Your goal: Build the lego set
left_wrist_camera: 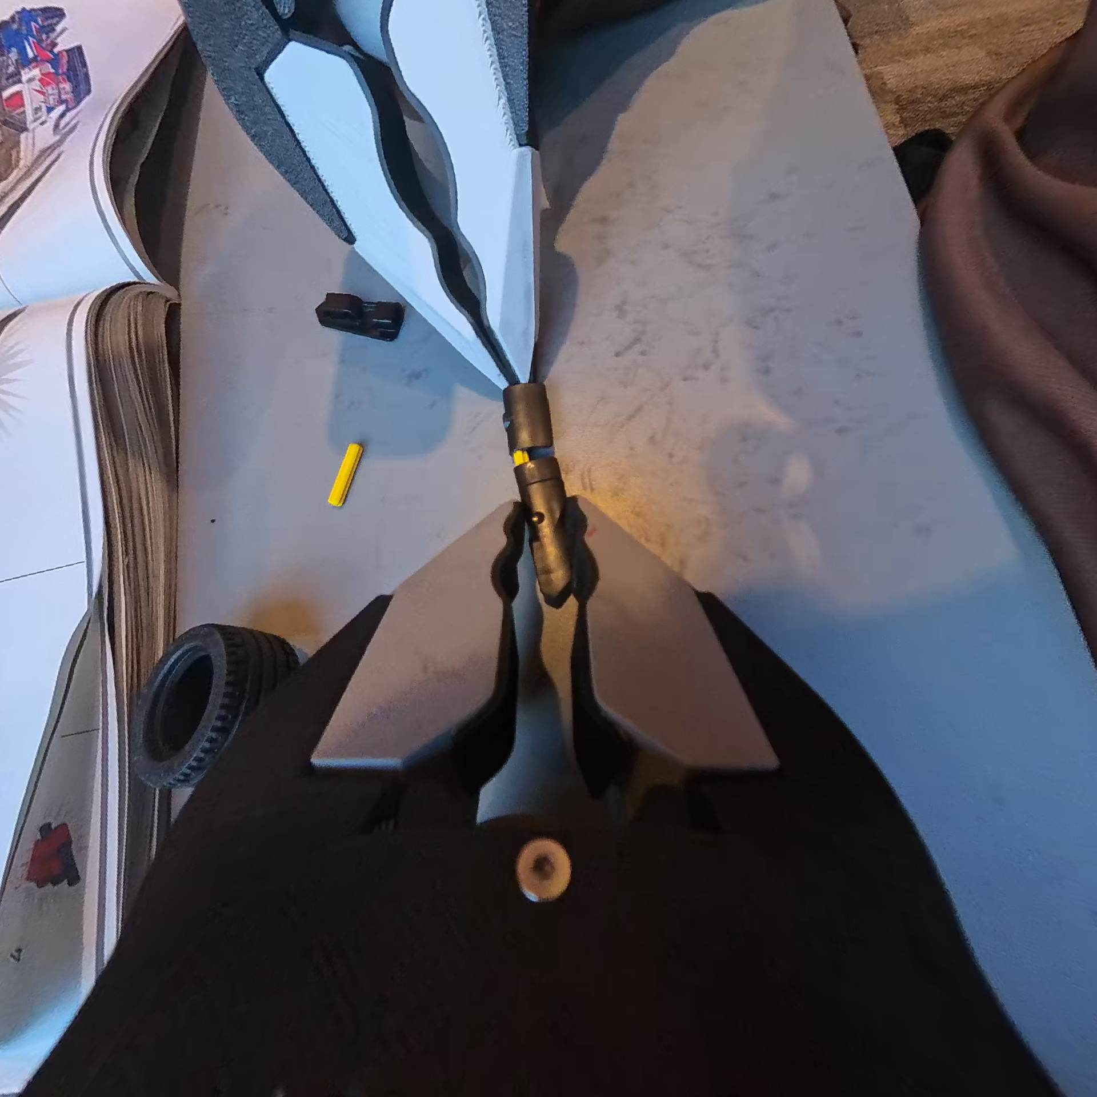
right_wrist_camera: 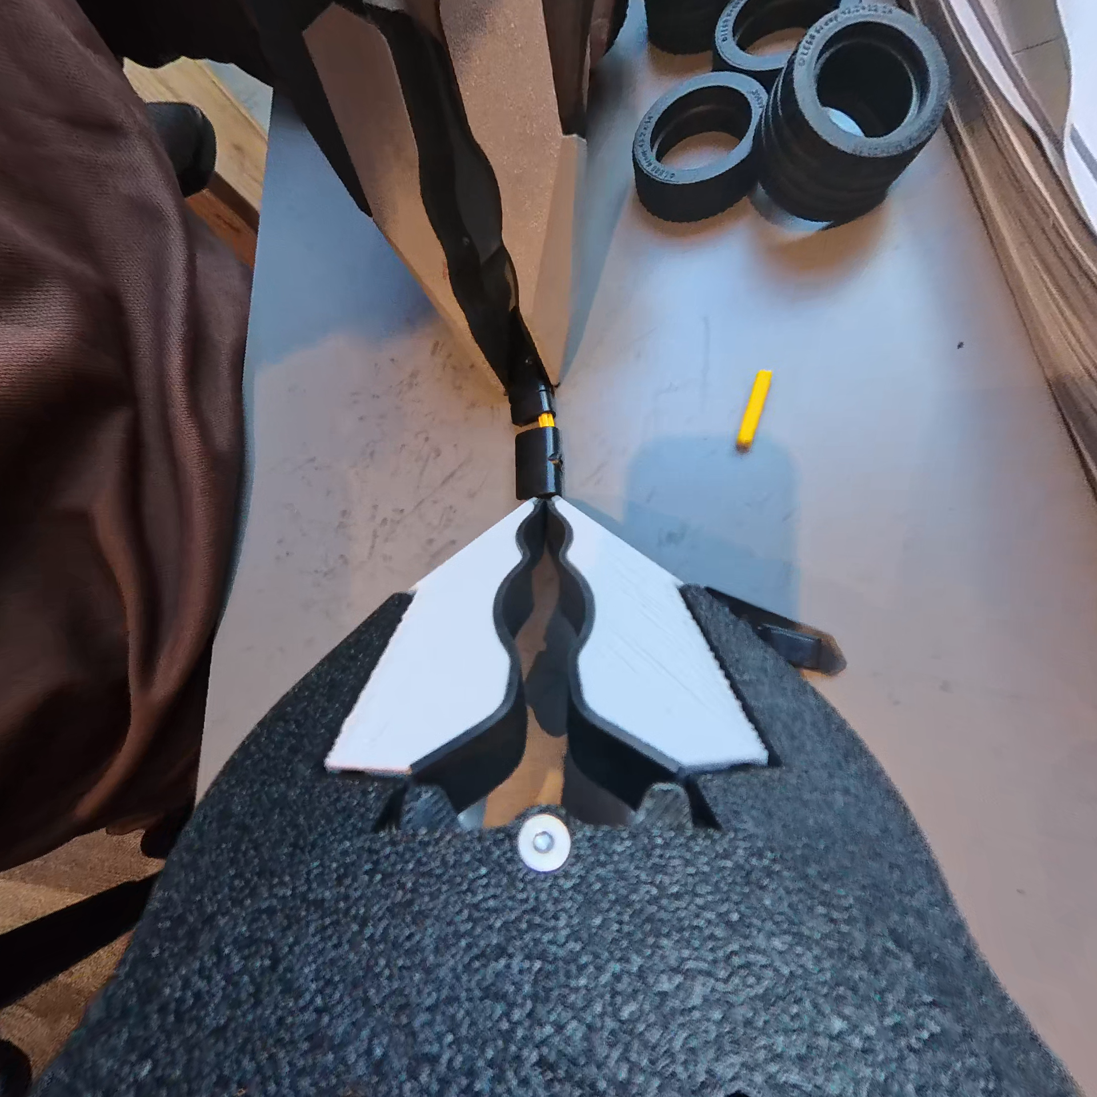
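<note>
My left gripper (left_wrist_camera: pixel 546 511) is shut on a black connector (left_wrist_camera: pixel 543 534), which sticks out past its tips. My right gripper (left_wrist_camera: pixel 519 380) comes in from the top with white fingers, shut on a second black connector (left_wrist_camera: pixel 527 415). A short yellow axle (left_wrist_camera: pixel 521 457) shows in the small gap between the two connectors. In the right wrist view, my right gripper (right_wrist_camera: pixel 543 503) pinches its connector (right_wrist_camera: pixel 537 469) by the end. The yellow axle (right_wrist_camera: pixel 545 421) runs into the left gripper's (right_wrist_camera: pixel 537 380) connector (right_wrist_camera: pixel 528 403). Both pieces are held just above the grey table (left_wrist_camera: pixel 742 297).
A loose yellow axle (left_wrist_camera: pixel 345 475) (right_wrist_camera: pixel 754 406) and a black connector piece (left_wrist_camera: pixel 360 316) (right_wrist_camera: pixel 795 644) lie on the table. A black tyre (left_wrist_camera: pixel 202 706) sits by the open instruction booklet (left_wrist_camera: pixel 53 208). Several tyres (right_wrist_camera: pixel 789 119) are grouped together. Brown cloth (right_wrist_camera: pixel 107 415) borders the table edge. There is about 5 centimeters between the tips of the two grippers. My left tips are roughly 6 centimeters from the loose yellow axle (left_wrist_camera: pixel 345 475). It turns up in the right wrist view (right_wrist_camera: pixel 748 401) as well.
</note>
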The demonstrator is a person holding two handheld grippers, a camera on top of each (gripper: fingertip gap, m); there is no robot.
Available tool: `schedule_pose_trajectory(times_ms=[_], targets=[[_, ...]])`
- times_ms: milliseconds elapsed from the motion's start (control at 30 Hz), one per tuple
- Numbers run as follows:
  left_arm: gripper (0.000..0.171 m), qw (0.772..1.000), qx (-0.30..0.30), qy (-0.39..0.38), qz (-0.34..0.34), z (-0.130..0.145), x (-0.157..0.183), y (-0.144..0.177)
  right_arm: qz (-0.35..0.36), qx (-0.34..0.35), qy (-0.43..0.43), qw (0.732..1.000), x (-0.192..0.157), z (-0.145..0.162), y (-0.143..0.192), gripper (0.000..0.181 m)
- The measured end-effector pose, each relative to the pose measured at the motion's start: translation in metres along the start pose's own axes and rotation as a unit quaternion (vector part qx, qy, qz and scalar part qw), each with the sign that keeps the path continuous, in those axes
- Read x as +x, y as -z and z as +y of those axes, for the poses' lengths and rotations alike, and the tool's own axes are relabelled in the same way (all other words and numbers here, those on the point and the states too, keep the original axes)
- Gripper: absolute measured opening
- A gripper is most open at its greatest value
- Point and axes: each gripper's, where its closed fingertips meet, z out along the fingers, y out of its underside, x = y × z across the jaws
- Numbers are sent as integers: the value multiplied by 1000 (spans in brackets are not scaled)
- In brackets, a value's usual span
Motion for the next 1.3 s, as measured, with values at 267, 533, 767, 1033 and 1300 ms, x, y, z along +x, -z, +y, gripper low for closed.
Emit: schedule_pose_trajectory(times_ms=[267,533,767,1033,1300], targets=[[11,1000,3,16,9,-1,-2,-1,13,6,-15,1000,3,2,3,0],[11,1000,3,13,5,-1,-2,-2,49,12,-9,999,5,4,5,0],[11,1000,1,10,7,-2,-2,-2,57,7,21,998,4,1,2,0],[10,1000,0,13,11,-2,-2,-3,50,8,30,998,4,-2,0,0],[11,1000,0,12,9,-2,-2,-3,67,12,27,997,5,-3,-1,0]])
